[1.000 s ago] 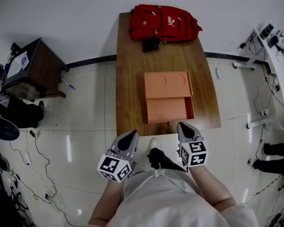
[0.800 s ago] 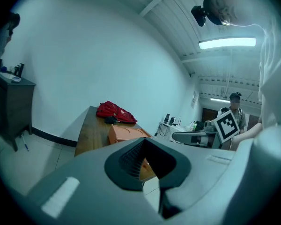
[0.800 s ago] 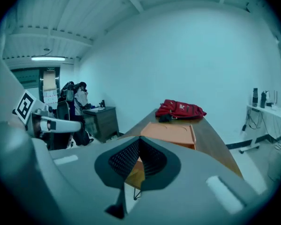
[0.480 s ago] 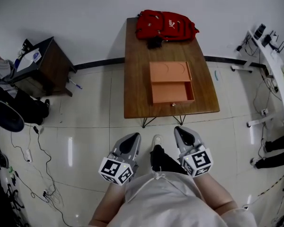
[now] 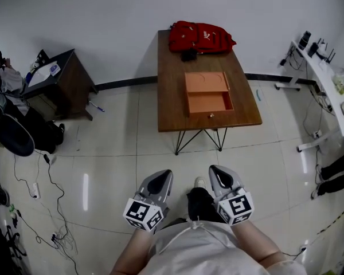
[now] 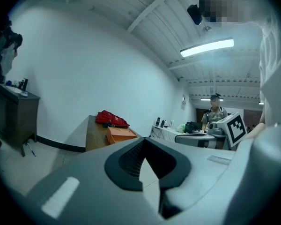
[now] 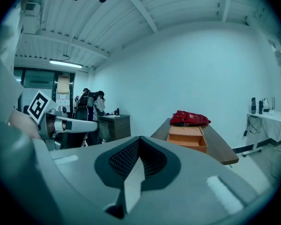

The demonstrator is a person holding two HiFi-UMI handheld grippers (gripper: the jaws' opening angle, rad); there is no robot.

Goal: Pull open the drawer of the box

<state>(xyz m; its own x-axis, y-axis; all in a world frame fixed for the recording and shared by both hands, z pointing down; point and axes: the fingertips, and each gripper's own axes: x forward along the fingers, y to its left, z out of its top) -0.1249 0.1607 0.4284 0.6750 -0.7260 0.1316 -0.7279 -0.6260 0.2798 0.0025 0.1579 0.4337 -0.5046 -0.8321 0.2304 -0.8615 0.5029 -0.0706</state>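
Note:
The orange box lies on the wooden table far ahead, and its drawer stands pulled out toward me, its inside showing. Both grippers hang close to my body, well short of the table. My left gripper is shut with nothing in it, and so is my right gripper. The left gripper view shows its jaws closed, with the box small in the distance. In the right gripper view the jaws are closed too, and the box sits beyond them.
A red backpack lies at the table's far end against the wall. A dark cabinet stands to the left and a white desk with devices to the right. Cables trail on the tiled floor. People stand in the room behind.
The table and box have drawn away and look smaller: I have backed off from the table. Both grippers stay shut near my body. The drawer stays open.

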